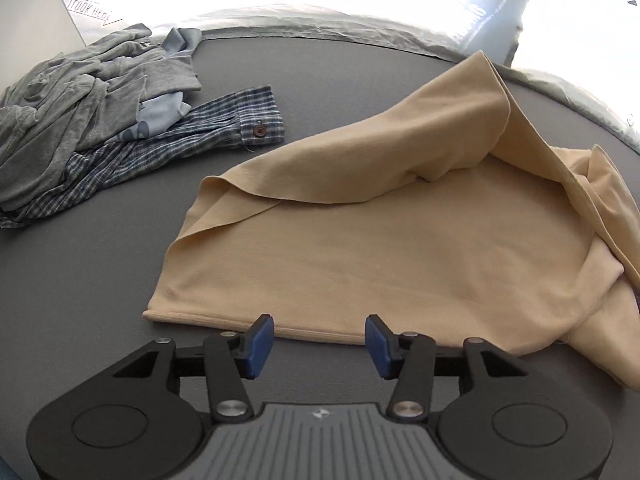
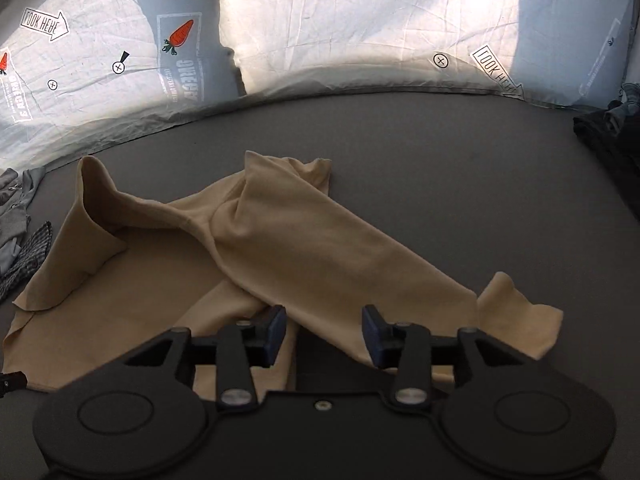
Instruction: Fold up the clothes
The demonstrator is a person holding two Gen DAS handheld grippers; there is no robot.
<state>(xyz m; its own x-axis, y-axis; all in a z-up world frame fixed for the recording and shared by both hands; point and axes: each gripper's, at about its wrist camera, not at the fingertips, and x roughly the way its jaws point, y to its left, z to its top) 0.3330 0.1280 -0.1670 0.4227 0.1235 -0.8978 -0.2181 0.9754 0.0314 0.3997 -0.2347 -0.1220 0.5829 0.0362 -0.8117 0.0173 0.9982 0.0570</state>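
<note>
Beige shirt lies crumpled mid-surface, one sleeve thrown across the body. Left tongs apart, at its near hem, gripping nothing. Right tongs apart, over the sleeve. Pile of grey and plaid clothes far left.

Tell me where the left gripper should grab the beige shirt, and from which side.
Grip the straight bottom hem of the beige shirt, coming in low from the near side. It lies flat just ahead of the open left gripper, with bare mat in front.
</note>
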